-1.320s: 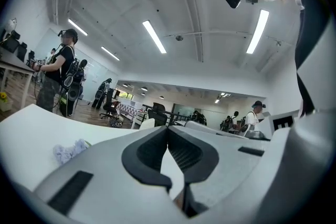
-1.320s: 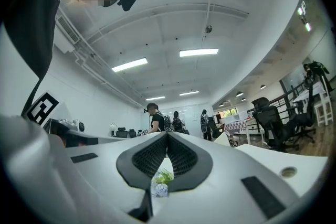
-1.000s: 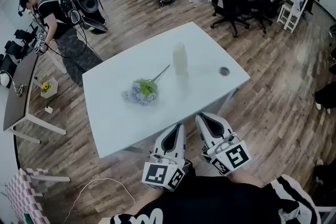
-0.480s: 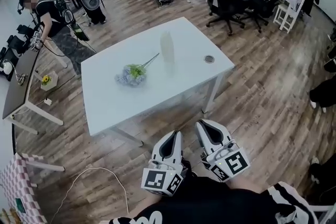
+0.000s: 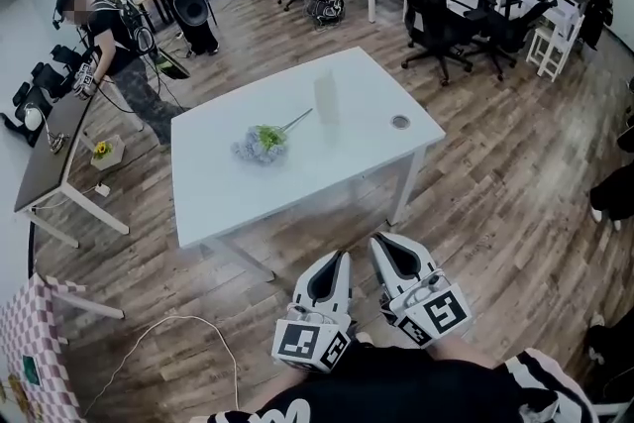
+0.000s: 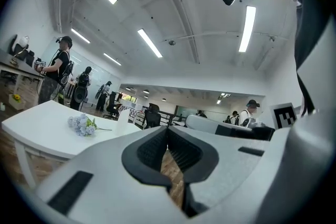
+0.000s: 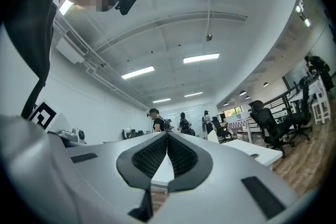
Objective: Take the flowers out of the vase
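Note:
A bunch of pale blue flowers [image 5: 261,143] with green leaves lies flat on the white table [image 5: 228,198], its stem pointing toward the translucent white vase [image 5: 326,99], which stands upright beside it. My left gripper [image 5: 334,261] and right gripper [image 5: 380,245] hang side by side over the wooden floor, well short of the table's near edge. Both are shut with nothing between the jaws. In the left gripper view the flowers [image 6: 81,124] and vase [image 6: 124,121] sit far ahead on the table [image 6: 37,136], beyond the left gripper [image 6: 167,128]. The right gripper [image 7: 168,135] points past the table's corner [image 7: 252,152].
A round grommet [image 5: 400,122] sits in the table near its right end. Black office chairs [image 5: 441,15] stand behind the table. People with gear stand at the back left [image 5: 114,54]. A dark desk [image 5: 50,154] runs along the left, and a cable [image 5: 168,342] lies on the floor.
Both grippers and the head camera have backed away from the table; the table edge that lay just past the jaws is now well ahead. Both jaws stayed shut. Flowers and vase have not moved.

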{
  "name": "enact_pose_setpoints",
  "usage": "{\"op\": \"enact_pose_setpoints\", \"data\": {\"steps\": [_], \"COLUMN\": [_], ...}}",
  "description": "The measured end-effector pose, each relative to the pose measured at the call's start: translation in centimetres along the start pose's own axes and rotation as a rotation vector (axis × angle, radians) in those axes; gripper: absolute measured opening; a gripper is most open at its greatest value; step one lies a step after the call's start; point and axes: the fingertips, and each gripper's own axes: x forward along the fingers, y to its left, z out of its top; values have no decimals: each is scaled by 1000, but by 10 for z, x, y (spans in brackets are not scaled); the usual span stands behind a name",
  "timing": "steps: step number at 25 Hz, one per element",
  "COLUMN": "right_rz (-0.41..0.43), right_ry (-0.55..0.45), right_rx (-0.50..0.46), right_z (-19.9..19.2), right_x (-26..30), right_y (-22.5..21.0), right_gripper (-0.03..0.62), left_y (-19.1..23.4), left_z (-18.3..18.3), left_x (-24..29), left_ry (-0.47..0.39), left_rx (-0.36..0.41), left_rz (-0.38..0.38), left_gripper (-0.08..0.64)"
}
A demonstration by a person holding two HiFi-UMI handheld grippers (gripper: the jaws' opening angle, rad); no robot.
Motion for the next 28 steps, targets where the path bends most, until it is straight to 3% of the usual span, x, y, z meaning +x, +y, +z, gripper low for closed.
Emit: {"op": "enact_pose_setpoints", "data": {"steps": [8,16,28], "right_rz": [15,-3,-16], "right_ry": [6,59,48], "right_rx": [67,67,73], "right_z": [-9,-27,-26], "right_x": [5,-5,-37], "right_y": [13,26,130], "right_gripper": [19,20,20], "left_y": [6,2,4], "left_z": [-8,-22,-9], "left_x": [-18,-40,-148], "left_ry": [36,49,57], "left_rx": [-4,-19,11], "left_rz": [9,-2,7], "left_gripper": [8,8,8]}}
